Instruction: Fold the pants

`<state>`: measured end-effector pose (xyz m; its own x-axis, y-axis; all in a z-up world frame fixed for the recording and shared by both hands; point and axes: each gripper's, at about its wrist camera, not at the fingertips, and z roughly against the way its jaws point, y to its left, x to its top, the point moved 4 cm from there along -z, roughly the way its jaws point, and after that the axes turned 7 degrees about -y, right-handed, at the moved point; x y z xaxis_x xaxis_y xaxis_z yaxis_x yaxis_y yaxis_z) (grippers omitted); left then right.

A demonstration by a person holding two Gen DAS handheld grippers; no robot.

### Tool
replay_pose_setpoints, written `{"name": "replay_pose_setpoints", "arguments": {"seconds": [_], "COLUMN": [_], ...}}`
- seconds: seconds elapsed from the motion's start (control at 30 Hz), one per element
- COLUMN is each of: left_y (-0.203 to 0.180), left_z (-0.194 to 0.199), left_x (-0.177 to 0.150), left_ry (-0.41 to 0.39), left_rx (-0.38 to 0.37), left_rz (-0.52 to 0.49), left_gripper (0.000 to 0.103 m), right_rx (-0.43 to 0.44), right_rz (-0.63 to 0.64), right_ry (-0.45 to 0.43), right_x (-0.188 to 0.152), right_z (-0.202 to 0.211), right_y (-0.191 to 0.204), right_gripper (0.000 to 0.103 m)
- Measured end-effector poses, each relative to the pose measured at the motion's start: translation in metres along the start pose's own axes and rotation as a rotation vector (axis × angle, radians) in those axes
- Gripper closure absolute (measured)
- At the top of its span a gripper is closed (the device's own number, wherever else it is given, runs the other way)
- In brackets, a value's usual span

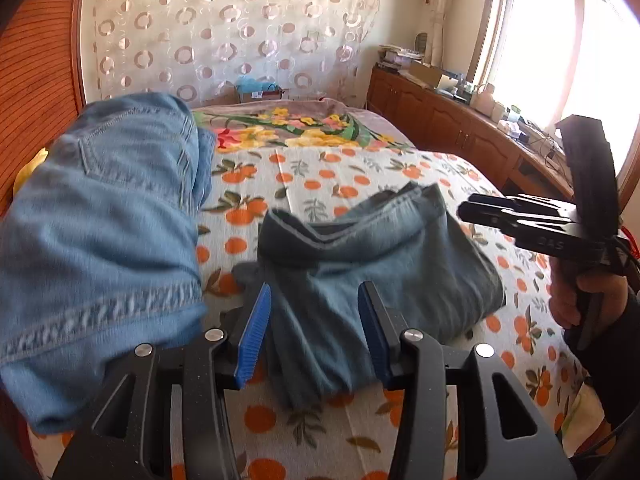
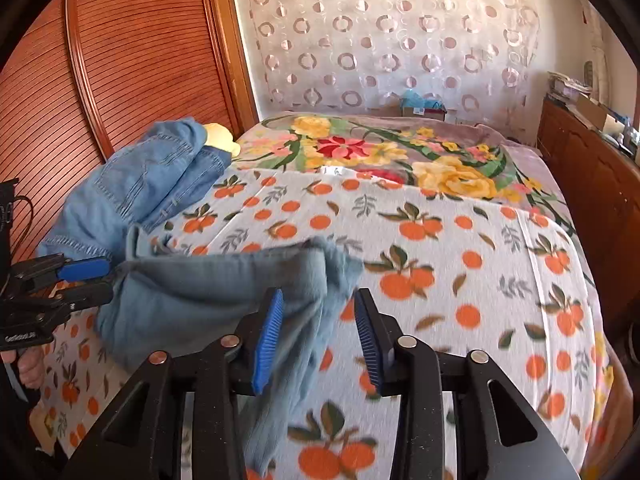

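1. left gripper (image 1: 314, 332): jaws partly apart, blue pads clear of the cloth, nothing clamped.
2. right gripper (image 2: 318, 340): jaws partly apart, a fold of denim loose between them.
3. pants (image 1: 380, 264): folded heap on the orange-print bedspread (image 2: 460, 248), just ahead of both grippers.

Black grippers (image 1: 314, 336), blue ribbed pads, dark sleeve (image 1: 608, 344)

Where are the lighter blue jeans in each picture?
Left wrist view: the lighter blue jeans fill the left side, piled on the orange-print bedspread, left of the darker folded pants.
Right wrist view: they lie at mid-left, smaller, near the slatted wooden door, behind the darker pants.
Shared landmark: the flowered blanket at the far end of the bed.
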<state>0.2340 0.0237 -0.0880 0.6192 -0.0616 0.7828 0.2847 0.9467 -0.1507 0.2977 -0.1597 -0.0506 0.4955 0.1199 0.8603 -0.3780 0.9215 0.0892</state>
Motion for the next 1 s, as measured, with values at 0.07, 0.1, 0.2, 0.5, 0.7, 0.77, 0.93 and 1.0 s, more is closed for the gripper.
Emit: {"name": "replay_pose_setpoints", "arguments": {"seconds": [0.07,0.1,0.2,0.5,0.7,0.77,0.93,1.0], "left_y": [0.001,0.001,-0.001,0.000,0.002,0.004,0.004,0.002], "left_z": [0.001,0.001,-0.002,-0.006,-0.005,-0.003,0.004,0.010], "left_x": [-0.009,-0.014,-0.027,-0.041,-0.043,-0.043,-0.045,-0.045], "left_ry": [0.015,0.025,0.051,0.090,0.078,0.073,0.063,0.051], "left_rx": [-0.001,-0.004,-0.001,0.014,-0.003,-0.018,-0.028,-0.029], "left_rz": [0.009,0.010,-0.001,-0.011,-0.004,-0.003,-0.016,-0.016], "left_gripper": [0.057,0.057,0.057,0.057,0.061,0.074,0.086,0.089], "right_rx": [0.018,0.023,0.045,0.091,0.122,0.119,0.128,0.114], "right_rz": [-0.007,-0.009,-0.015,-0.026,-0.009,-0.006,-0.026,-0.018], "right_ry": [0.022,0.032,0.059,0.099,0.137,0.127,0.095,0.086], "right_x": [-0.010,-0.016,-0.032,-0.052,-0.060,-0.061,-0.062,-0.063], "right_z": [0.009,0.013,0.025,0.037,0.031,0.031,0.038,0.043], "right_y": [0.004,0.006,0.014,0.023,0.024,0.023,0.023,0.026], "right_gripper": [0.058,0.058,0.058,0.058,0.058,0.069,0.091,0.092]}}
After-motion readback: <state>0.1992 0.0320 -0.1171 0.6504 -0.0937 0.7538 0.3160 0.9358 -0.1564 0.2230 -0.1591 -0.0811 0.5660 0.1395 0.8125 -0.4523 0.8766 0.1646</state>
